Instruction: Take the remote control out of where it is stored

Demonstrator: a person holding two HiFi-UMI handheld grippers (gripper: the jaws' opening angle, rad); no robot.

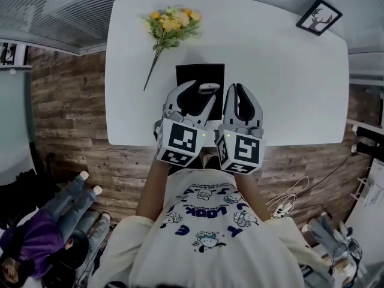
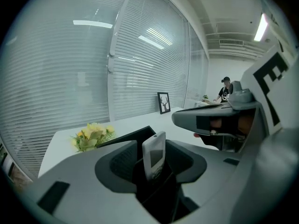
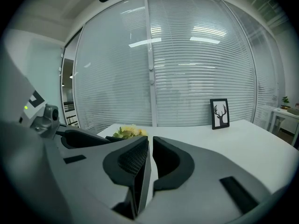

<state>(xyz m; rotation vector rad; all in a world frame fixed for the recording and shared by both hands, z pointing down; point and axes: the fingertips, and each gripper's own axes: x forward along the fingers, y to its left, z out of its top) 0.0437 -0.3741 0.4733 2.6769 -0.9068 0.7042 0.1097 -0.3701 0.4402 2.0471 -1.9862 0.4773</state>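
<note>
From my head camera I look down on a white table (image 1: 288,83) with a black box (image 1: 191,74) near its front edge, and both my tongs reach over that edge side by side. Only this view shows the two together: my left tongs (image 1: 202,90) spread over the box, my right tongs (image 3: 149,148) just beside them on the bare table top. It also shows the wooden floor, some cables (image 1: 288,203) on it, and a person sitting (image 1: 42,236) down to my left.

My left tongs' own view gives what the head camera cannot: the remote control (image 2: 154,154) stands upright in the black box, its lower end down in the dark slot and its top sticking out. It sits right between my two left jaws. They stand wide, one on each side of it, and neither pad presses on it. Far off in this view another person (image 2: 225,90) stands in a dark cap.

My right tongs' view shows those jaws closed together with nothing between them.

A bunch of yellow flowers (image 1: 170,23) lies on the table beyond the box, and a small framed deer picture (image 1: 318,17) stands at the far right corner.
</note>
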